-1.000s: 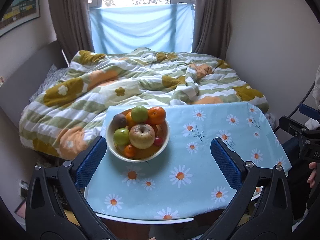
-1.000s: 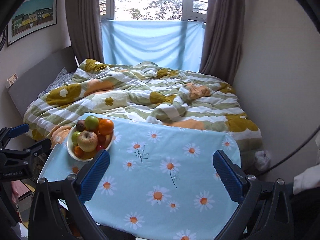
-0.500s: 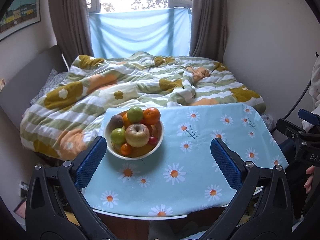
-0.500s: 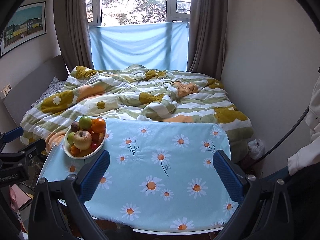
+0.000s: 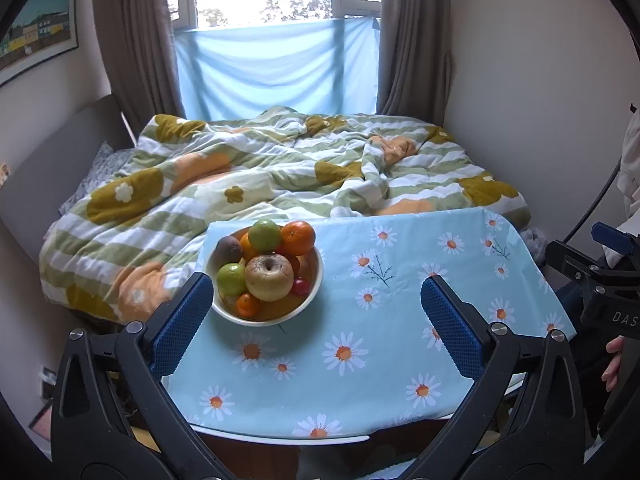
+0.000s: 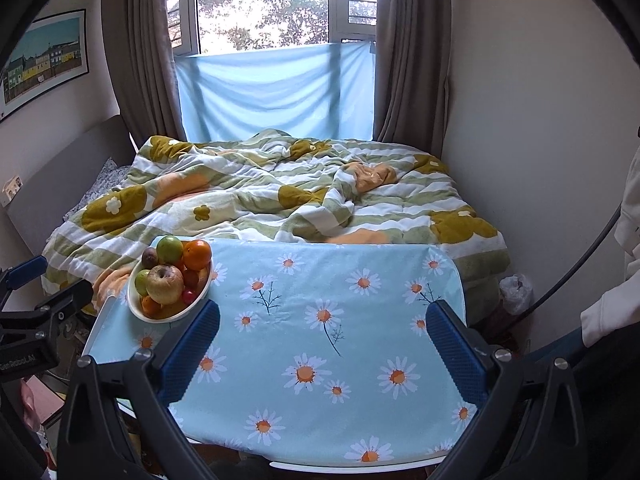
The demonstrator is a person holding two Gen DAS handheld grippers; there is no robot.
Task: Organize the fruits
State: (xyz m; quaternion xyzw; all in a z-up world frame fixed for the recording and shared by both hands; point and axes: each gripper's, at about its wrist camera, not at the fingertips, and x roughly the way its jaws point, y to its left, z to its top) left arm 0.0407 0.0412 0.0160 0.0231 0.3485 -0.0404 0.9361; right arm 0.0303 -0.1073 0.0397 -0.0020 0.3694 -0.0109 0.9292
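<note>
Daisy tablecloth [image 5: 400, 344], white bowl [image 5: 316, 276] heaped with fruit [image 5: 269, 276], mixed colours

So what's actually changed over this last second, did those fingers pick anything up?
Nothing was picked up. Both views have drifted back and tilted up a little: more window shows, and the table edge has come into the right view. The left gripper and right gripper remain open and empty. The fruit bowl sits untouched on the daisy cloth.
</note>
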